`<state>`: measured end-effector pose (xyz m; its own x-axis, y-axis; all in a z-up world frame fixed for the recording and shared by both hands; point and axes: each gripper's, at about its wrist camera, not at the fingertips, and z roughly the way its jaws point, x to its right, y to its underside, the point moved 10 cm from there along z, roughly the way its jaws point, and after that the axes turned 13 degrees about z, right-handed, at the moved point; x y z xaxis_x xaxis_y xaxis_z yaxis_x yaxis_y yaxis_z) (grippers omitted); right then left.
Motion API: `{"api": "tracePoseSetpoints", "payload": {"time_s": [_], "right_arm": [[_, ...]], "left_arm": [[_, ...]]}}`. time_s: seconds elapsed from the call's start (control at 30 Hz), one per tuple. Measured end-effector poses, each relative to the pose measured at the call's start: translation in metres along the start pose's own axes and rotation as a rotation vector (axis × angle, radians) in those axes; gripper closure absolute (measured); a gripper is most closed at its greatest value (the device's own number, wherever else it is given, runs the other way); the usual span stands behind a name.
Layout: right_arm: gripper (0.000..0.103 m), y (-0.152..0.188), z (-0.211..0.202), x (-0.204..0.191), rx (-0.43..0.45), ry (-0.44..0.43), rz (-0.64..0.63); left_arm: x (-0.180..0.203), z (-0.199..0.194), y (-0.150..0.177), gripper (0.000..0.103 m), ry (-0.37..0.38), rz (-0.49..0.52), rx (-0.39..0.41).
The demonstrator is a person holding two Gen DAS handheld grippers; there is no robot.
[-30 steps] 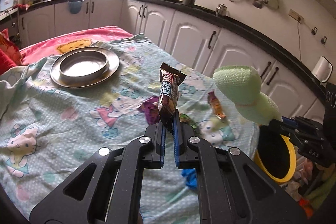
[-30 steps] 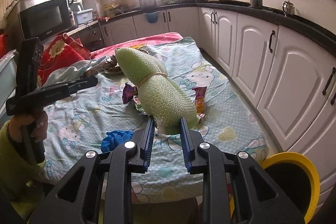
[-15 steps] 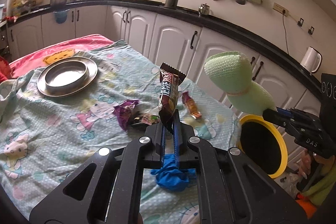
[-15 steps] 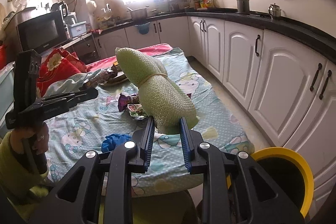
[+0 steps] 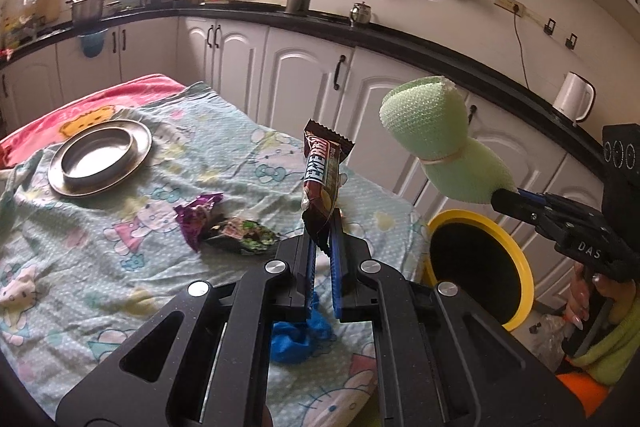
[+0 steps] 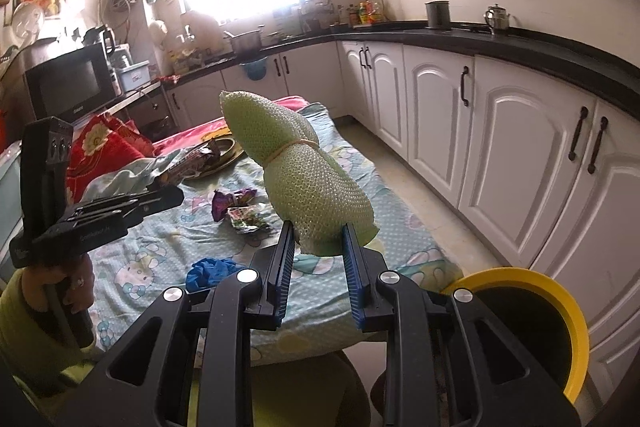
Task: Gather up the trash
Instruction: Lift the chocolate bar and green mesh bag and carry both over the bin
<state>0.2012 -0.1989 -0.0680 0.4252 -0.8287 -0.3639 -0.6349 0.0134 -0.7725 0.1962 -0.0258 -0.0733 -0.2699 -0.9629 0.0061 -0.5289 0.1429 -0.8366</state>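
My left gripper (image 5: 322,227) is shut on a brown chocolate bar wrapper (image 5: 322,183), held upright above the table's near edge. My right gripper (image 6: 318,233) is shut on a green foam net roll (image 6: 304,183) tied with a rubber band; the roll also shows in the left wrist view (image 5: 440,151). A yellow-rimmed black trash bin (image 5: 480,267) stands on the floor right of the table, also in the right wrist view (image 6: 532,323). A purple wrapper (image 5: 198,217), a green wrapper (image 5: 244,235) and a blue crumpled piece (image 5: 298,339) lie on the cloth.
The table has a Hello Kitty cloth (image 5: 100,267). A steel plate with a bowl (image 5: 98,157) sits at its far left. White cabinets (image 6: 500,147) and a black counter run along the right. A microwave (image 6: 68,87) stands far left.
Both grippers have drawn back from the table toward its near right edge with their loads. The bin now shows larger and closer in both views.
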Motion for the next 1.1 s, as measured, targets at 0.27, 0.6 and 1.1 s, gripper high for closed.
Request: {"api": "tracePoseSetpoints", "payload": {"time_s": [0.27, 0.6, 1.1], "right_arm": [[0.08, -0.003, -0.015, 0.016, 0.028, 0.023, 0.038], [0.08, -0.002, -0.033, 0.043, 0.053, 0.056, 0.098], [0.08, 0.007, -0.058, 0.087, 0.076, 0.126, 0.173]], "left_arm": [[0.026, 0.005, -0.007, 0.1, 0.044, 0.035, 0.004], [0.066, 0.014, -0.017, 0.1, 0.099, 0.101, 0.006], [0.11, 0.026, -0.016, 0.1, 0.157, 0.16, -0.006]]}}
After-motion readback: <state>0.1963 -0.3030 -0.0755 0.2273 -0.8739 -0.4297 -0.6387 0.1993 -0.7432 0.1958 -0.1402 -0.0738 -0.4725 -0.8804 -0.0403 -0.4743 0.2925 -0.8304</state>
